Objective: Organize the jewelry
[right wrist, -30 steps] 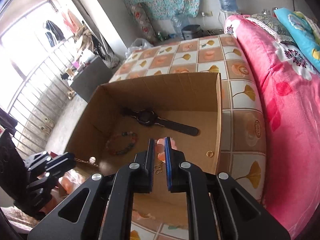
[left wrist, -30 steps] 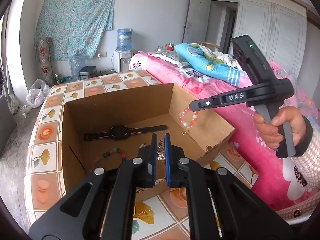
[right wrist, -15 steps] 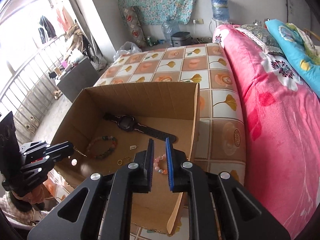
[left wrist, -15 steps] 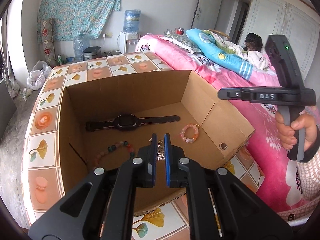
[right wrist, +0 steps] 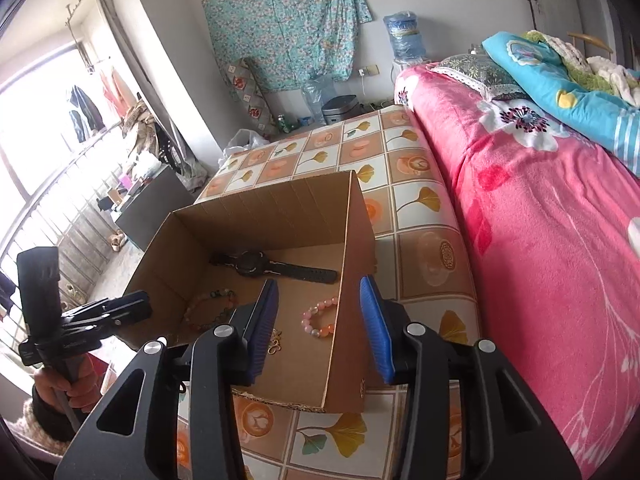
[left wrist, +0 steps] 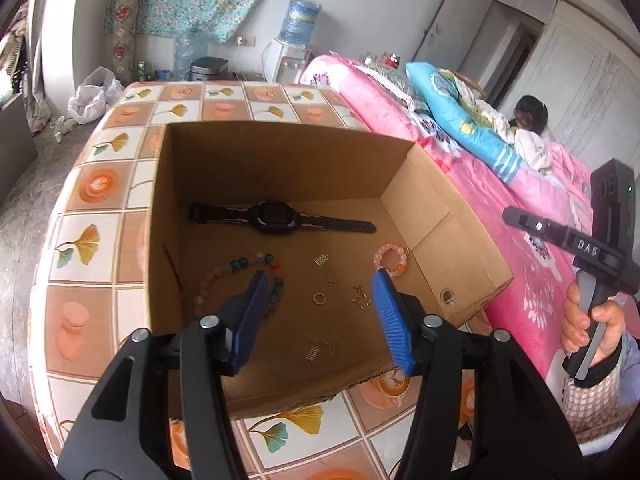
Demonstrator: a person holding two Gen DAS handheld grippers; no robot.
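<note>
Tilting down over the cardboard box [left wrist: 280, 168], left gripper [left wrist: 320, 312] and right gripper [right wrist: 316, 320] just opened, empty.

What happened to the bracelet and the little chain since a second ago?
Both were let go. The right tongs dropped the pink bracelet into the box; the left tongs dropped the small gold chain there. Both tongs have just opened and hold nothing. The watch and the beaded bracelet stayed put.

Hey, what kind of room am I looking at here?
Most likely a lived-in bedroom: a bed with a pink floral blanket, a water dispenser against the wall, and clothes hanging by the window.
</note>
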